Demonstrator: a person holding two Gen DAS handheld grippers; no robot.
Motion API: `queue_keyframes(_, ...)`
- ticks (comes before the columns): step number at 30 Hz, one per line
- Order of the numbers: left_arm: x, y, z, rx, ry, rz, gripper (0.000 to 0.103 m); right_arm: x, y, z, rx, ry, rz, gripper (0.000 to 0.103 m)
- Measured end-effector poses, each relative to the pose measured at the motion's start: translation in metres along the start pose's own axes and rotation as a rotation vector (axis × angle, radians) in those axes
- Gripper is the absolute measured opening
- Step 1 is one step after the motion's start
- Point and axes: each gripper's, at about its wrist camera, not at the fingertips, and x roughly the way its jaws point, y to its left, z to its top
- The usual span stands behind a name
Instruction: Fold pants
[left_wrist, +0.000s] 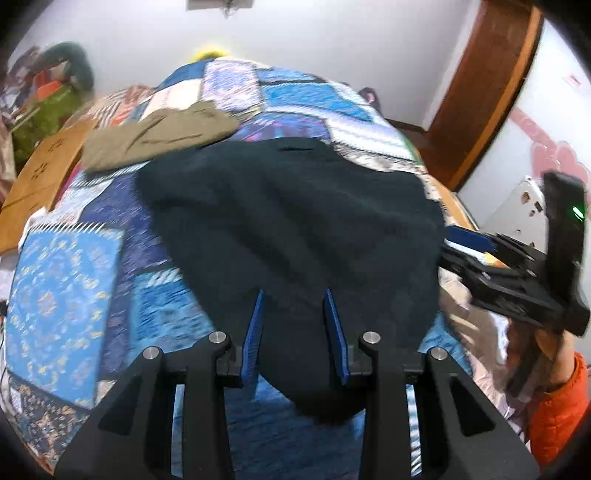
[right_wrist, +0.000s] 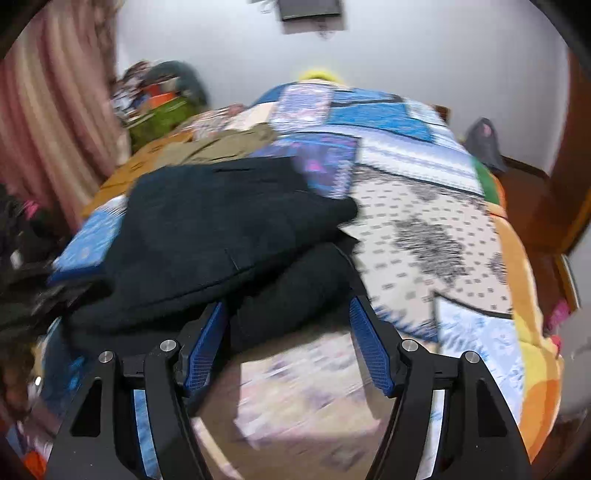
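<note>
Through the left wrist camera I am looking down on the dark pants (left_wrist: 291, 229), which are lying spread over the patchwork quilt (left_wrist: 66, 280) on the bed. My left gripper (left_wrist: 297, 325) is standing narrow, its blue pads (left_wrist: 255, 332) hovering over the near tip of the fabric; the cloth is showing between them, but I cannot tell whether they are pinching it. A folded olive garment (left_wrist: 159, 134) is lying at the far left, just beyond the pants. At the right edge the right gripper (left_wrist: 469, 247) is pointing in toward the pants' right side, held by a hand (left_wrist: 554, 350) in an orange sleeve (left_wrist: 557, 410).

Through the right wrist camera, which is blurring, I am seeing the pants (right_wrist: 221, 229) doubled into layers on the left half of the bed, with the quilt (right_wrist: 424, 221) bare to the right. My right gripper (right_wrist: 288, 321) is standing wide, its jaws apart and not pressing on the near dark edge lying between them
</note>
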Motion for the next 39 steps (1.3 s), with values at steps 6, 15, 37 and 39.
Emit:
queue_keyframes(6, -0.003, -0.011, 0.019, -0.026, -0.05, -0.025, 0.032, -0.026, -0.014, 0.006, 0.073, -0.03, -0.03, 0.063)
queue_keyframes(15, -0.028, 0.071, 0.057, -0.053, -0.128, 0.096, 0.032, -0.053, 0.036, 0.007, 0.018, -0.081, 0.077, 0.063)
queue_keyframes(37, 0.077, 0.155, 0.105, 0.019, 0.075, 0.207, 0.033, 0.008, 0.065, 0.007, -0.12, 0.001, 0.074, 0.057)
queue_keyframes(39, 0.085, 0.145, 0.098, 0.052, 0.11, 0.152, 0.032, 0.009, 0.054, 0.009, -0.124, 0.01, 0.044, 0.057)
